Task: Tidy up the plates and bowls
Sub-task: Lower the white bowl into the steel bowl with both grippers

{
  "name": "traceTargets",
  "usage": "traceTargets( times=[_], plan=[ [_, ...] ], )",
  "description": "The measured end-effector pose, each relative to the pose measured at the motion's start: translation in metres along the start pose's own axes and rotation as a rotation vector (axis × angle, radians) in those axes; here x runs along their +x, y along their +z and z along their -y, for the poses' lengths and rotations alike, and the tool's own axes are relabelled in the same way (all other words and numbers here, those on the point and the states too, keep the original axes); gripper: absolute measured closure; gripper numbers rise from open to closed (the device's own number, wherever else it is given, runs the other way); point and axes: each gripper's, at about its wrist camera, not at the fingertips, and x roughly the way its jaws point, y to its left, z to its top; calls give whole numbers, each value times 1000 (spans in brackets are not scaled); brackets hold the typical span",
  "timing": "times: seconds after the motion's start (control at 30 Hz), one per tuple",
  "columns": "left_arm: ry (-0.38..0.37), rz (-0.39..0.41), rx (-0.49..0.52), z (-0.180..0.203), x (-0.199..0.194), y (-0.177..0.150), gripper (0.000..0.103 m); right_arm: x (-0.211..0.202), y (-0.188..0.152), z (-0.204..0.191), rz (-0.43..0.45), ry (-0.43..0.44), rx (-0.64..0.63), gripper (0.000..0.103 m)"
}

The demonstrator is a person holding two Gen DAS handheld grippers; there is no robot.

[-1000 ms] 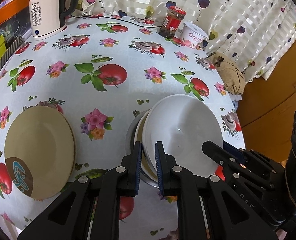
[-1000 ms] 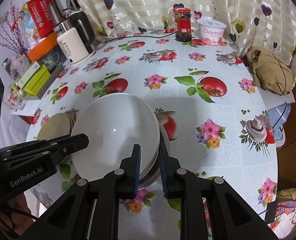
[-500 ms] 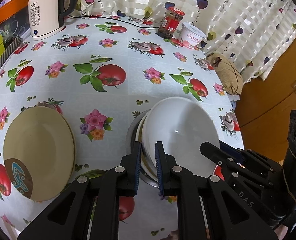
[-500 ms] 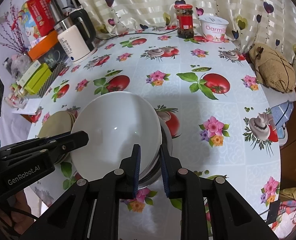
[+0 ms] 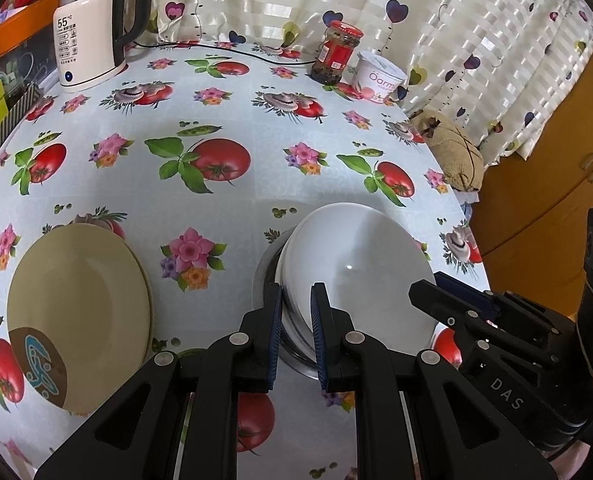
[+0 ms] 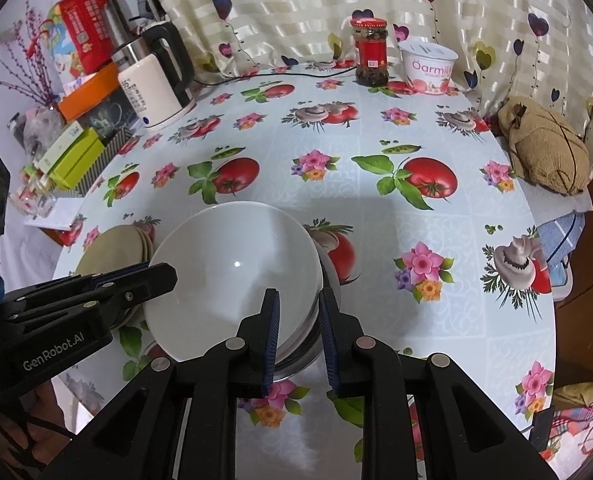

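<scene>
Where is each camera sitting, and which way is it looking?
Left wrist: sits on the left tool, looking down along it at the white bowl; the right tool shows too.
Right wrist: sits on the right tool, facing the same bowl; the left tool shows.
Both share the bowl, beige plates and kettle.

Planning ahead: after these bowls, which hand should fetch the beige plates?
Left, probably. The plates lie beside the left gripper, which clamps the bowls on that side; the right gripper clamps the opposite rim and would have to cross over.
</scene>
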Motion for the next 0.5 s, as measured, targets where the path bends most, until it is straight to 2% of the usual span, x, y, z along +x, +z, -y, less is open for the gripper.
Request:
traceTargets(
  times=[0.3,0.5],
  plan=[
    [5,11,25,2,1,1,89,-1,0,1,0,2,0,84],
    [-25,10,14,-1,0,2,89,-5,2,2,7,17,7,83]
  ],
)
